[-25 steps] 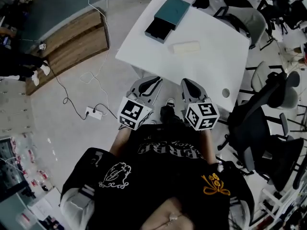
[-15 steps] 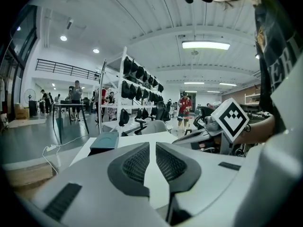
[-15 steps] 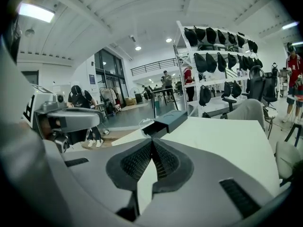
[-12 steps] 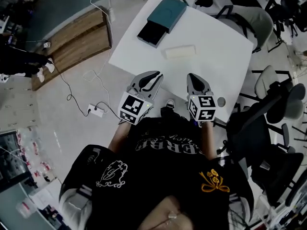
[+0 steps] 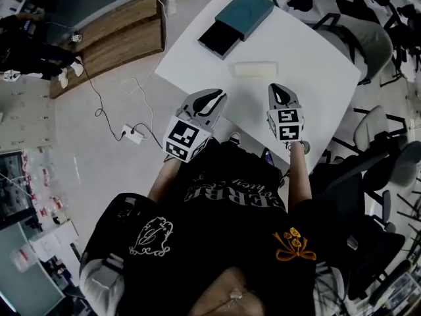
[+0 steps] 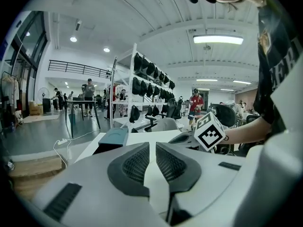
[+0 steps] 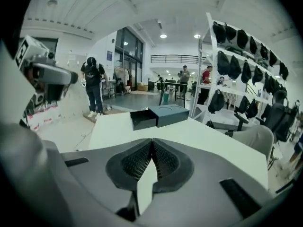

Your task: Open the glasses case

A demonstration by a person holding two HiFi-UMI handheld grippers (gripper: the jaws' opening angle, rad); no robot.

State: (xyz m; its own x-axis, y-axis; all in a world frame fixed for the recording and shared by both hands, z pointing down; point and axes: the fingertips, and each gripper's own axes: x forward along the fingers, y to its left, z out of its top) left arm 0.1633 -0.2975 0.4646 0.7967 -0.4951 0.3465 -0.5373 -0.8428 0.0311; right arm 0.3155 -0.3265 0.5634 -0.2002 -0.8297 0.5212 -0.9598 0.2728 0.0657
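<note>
The glasses case [image 5: 255, 69], a pale oblong, lies closed on the white table [image 5: 316, 64] in the head view. Both grippers hover over the table's near edge, short of the case. My left gripper [image 5: 212, 98] points at the table left of the case; its jaws [image 6: 153, 144] stand a narrow gap apart with nothing between them. My right gripper [image 5: 280, 89] is just right of and below the case, and its pads [image 7: 152, 141] meet at the tips, empty. I cannot make out the case in either gripper view.
A teal box with a black drawer pulled out [image 5: 235, 22] sits at the table's far corner, also in the right gripper view [image 7: 158, 115]. Office chairs [image 5: 368, 35] crowd the right side. A power strip and cable [image 5: 131, 134] lie on the floor at left.
Both grippers have moved forward from in front of the table to over its near edge, closer to the case. The right one has travelled farther and rolled upright.
</note>
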